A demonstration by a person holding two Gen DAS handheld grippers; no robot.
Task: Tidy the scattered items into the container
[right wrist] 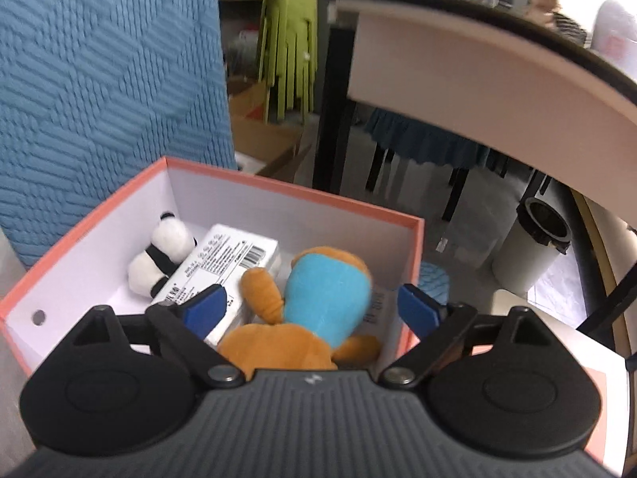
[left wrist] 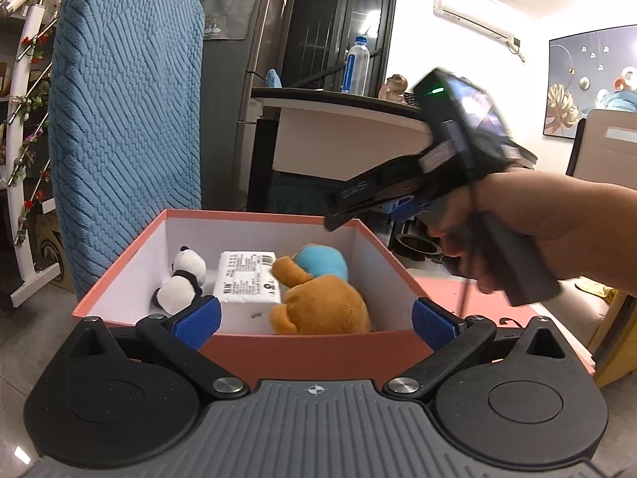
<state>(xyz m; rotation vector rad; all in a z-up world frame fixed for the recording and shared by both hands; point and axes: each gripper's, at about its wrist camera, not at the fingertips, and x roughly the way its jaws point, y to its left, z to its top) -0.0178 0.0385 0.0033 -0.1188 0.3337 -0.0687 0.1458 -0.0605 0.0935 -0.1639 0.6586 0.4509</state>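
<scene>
home living room: wall air conditioner [left wrist: 475, 16], framed art [left wrist: 593, 79], fridge [left wrist: 239, 51], blue quilted cover [left wrist: 127, 99].

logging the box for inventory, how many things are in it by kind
plush toys: 2, a panda and an orange toy with a blue part
white packs: 1, the pack between them
total: 3 in the box

Both wrist views above box [left wrist: 247, 342].
</scene>
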